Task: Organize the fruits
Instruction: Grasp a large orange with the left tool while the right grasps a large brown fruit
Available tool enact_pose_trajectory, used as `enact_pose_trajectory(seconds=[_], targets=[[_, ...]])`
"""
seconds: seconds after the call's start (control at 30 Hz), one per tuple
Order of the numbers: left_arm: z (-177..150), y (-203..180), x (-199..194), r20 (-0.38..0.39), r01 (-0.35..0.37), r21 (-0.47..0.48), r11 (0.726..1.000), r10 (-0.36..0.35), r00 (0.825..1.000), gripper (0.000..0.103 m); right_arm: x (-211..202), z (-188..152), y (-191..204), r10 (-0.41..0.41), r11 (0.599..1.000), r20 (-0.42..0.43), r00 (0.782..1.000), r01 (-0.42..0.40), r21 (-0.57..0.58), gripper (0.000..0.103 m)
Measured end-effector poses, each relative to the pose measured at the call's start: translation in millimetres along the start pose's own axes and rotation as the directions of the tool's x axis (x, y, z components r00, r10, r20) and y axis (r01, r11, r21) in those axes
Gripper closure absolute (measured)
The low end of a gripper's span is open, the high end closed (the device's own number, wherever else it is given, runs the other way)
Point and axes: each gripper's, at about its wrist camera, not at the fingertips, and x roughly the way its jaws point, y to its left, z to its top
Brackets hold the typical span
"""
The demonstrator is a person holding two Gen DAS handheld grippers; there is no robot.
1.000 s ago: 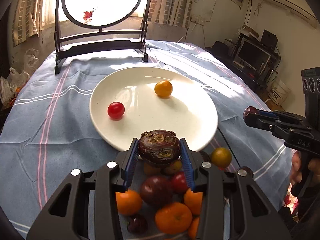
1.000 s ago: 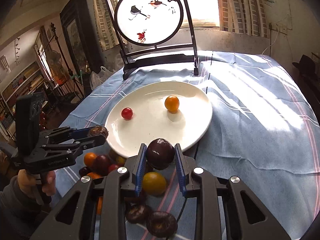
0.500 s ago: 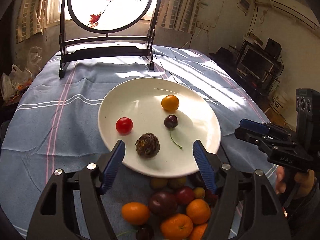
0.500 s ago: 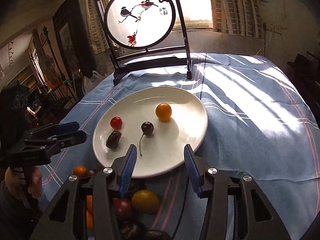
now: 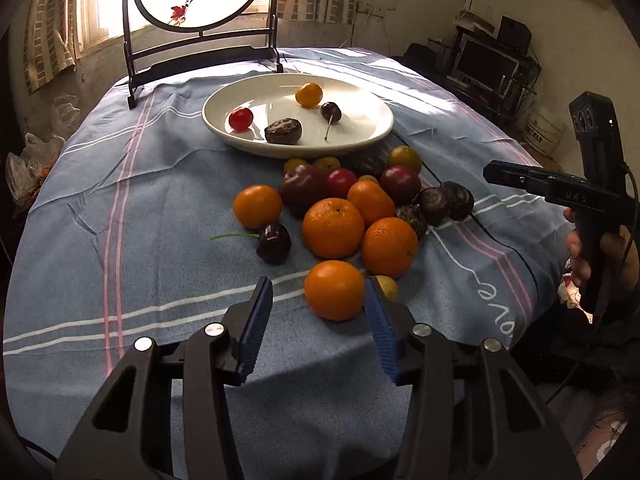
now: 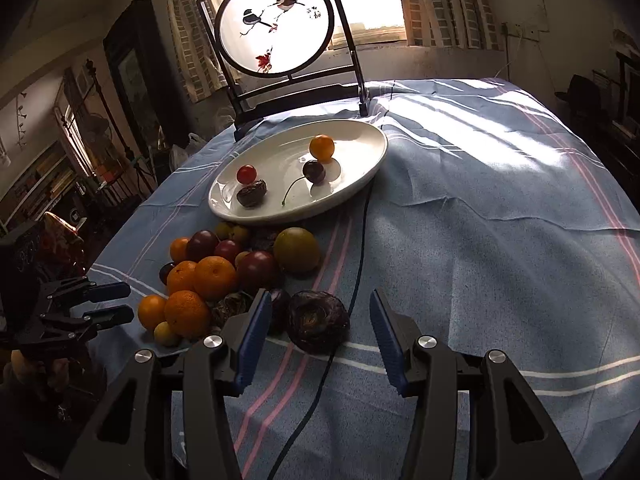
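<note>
Blue striped cloth covers the table; a round bird screen stands at the far end before a bright window. White plate now carries four items: red tomato, yellow tomato, cherry and a dark wrinkled fruit. One second ago it held only the two tomatoes, so both deliveries have landed. Both tools have since drawn back to the loose fruit pile in front of the plate. Left gripper is spread wide and empty, with an orange just ahead between its tips. Right gripper is likewise wide apart and empty, bracketing a dark wrinkled fruit on the cloth. Judgement: next pickups imminent; most fruit remains unsorted.
</note>
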Motion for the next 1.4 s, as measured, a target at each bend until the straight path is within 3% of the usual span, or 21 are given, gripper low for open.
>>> enact_pose_trajectory(seconds=[0.1,0.2,0.47,0.63,0.83,0.97,1.13,1.17,1.2,1.4], targets=[[-4.8,-8.8,10.0,-0.009,0.016,0.005,1.0,-0.016,1.0,0.066,-2.5,-5.5,3.8,0.005,1.0,-0.005,1.0,-0.005,0.002,0.052],[-6.9,-10.8,18.7,0.004,-0.025,0.009,1.0,0.025,1.0,0.066,-7.8,-9.1,9.3,0.006,1.0,-0.004,1.0,-0.006,-0.012,0.052],[-0.8,5.1,33.4,0.006,0.009,-0.083,0.997,-0.009,1.0,0.062,-11.6,-17.4,8.7,-0.005,1.0,-0.016,1.0,0.005,-0.02,0.052],[-5.6,2.5,34.9,0.008,0.001,-0.073,0.997,0.0,1.0,0.064,-5.5,-19.4,10.9,-0.014,0.999,-0.043,0.999,0.012,-0.041,0.052],[-8.4,14.2,6.0,0.058,0.012,-0.118,0.993,-0.005,0.998,0.064,11.2,-17.6,20.1,-0.053,0.995,-0.079,0.995,0.045,-0.092,0.052],[-9.9,17.3,-5.7,0.062,0.011,-0.124,0.992,-0.003,0.998,0.064,28.9,-12.5,27.4,-0.116,0.985,-0.106,0.987,0.101,-0.136,0.043],[-11.4,18.8,-9.8,0.072,0.016,-0.131,0.991,-0.006,0.997,0.064,47.8,-9.5,34.5,-0.189,0.966,-0.13,0.973,0.161,-0.2,0.044],[-11.7,19.2,-9.5,0.072,0.017,-0.134,0.991,-0.007,0.997,0.064,50.2,-9.1,33.5,-0.19,0.966,-0.135,0.972,0.161,-0.201,0.046],[-11.7,20.0,-8.6,0.072,0.017,-0.136,0.99,-0.007,0.997,0.064,51.1,-8.6,32.0,-0.182,0.969,-0.136,0.974,0.154,-0.195,0.058],[-12.6,22.2,-8.9,0.075,0.019,-0.143,0.989,-0.008,0.997,0.064,31.2,-8.4,20.4,-0.109,0.989,-0.082,0.991,0.1,-0.111,0.059]])
